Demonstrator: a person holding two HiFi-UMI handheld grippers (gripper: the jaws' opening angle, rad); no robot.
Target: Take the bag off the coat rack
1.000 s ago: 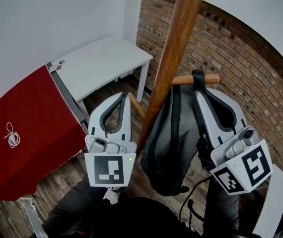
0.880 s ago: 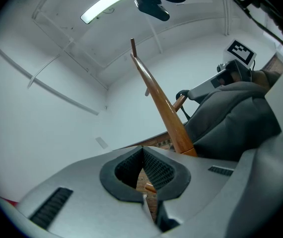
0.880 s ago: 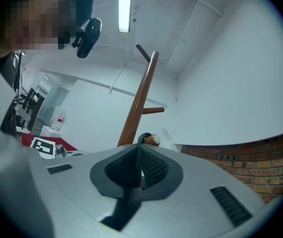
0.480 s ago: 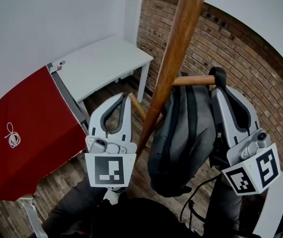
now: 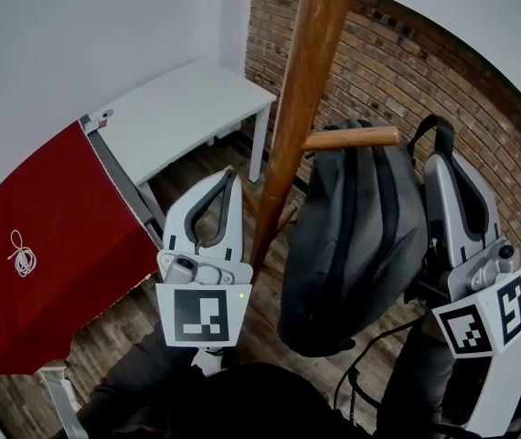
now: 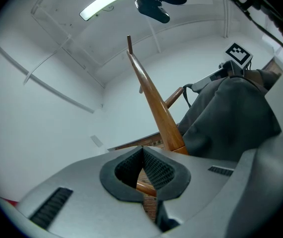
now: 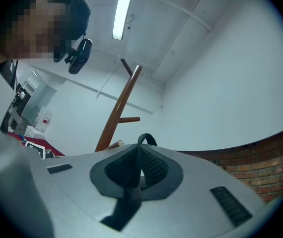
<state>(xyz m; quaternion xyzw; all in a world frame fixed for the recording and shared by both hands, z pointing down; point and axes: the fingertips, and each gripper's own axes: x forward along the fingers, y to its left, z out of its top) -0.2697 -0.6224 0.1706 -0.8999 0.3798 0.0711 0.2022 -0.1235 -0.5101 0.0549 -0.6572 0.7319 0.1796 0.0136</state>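
Note:
The grey backpack (image 5: 356, 245) hangs from its black top loop (image 5: 434, 131), which my right gripper (image 5: 443, 158) is shut on. In the right gripper view the strap (image 7: 131, 192) runs between the pads and the loop (image 7: 146, 139) sticks out above them. The loop sits just past the tip of the wooden peg (image 5: 352, 138) of the coat rack (image 5: 302, 90). The bag's top still lies against the peg. My left gripper (image 5: 228, 176) is shut and empty, left of the pole; its view shows the pole (image 6: 154, 105) and the bag (image 6: 231, 118).
A brick wall (image 5: 443, 71) stands behind the rack. A white table (image 5: 187, 108) is at the back left, and a red cloth-covered surface (image 5: 50, 236) with a white cord (image 5: 23, 250) lies at the left. A lower peg (image 5: 251, 199) juts from the pole near my left gripper.
My right gripper has moved to the right and a little up with the bag's loop, sliding it along the peg to its tip. The bag swung right with it. The left gripper stayed put.

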